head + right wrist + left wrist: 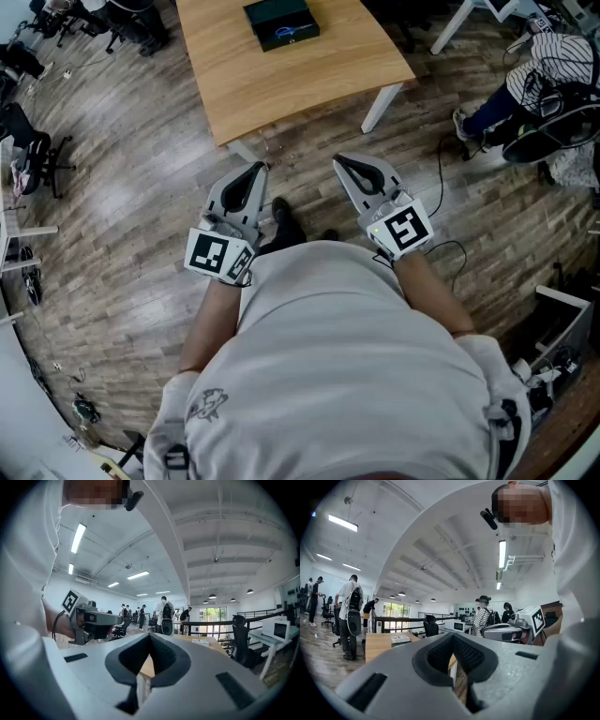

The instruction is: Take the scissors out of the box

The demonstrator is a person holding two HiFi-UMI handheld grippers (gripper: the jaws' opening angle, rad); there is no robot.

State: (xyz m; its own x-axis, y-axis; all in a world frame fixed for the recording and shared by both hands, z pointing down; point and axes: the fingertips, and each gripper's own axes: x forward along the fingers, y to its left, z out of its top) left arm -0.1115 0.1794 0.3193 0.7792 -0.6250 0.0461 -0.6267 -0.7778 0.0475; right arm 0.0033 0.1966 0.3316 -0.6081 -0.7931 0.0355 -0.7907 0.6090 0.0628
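A dark open box [280, 22] lies on the far part of a wooden table [328, 66]; something blue, likely the scissors' handles [288, 33], shows inside it. Both grippers are held level in front of the person's body, well short of the table. The left gripper [258, 170] has its jaws shut with nothing between them, and so does the right gripper [339, 161]. In the left gripper view the left gripper [453, 637] points toward the table [379, 644], where the box [400, 639] lies. In the right gripper view the right gripper [150, 637] faces the same table [187, 641].
White table legs [382, 107] stand at the near corner. A seated person in a striped shirt [548, 61] is at the upper right, with a black cable [441, 178] on the wooden floor. Office chairs [37, 155] stand at the left. Several people stand in the background.
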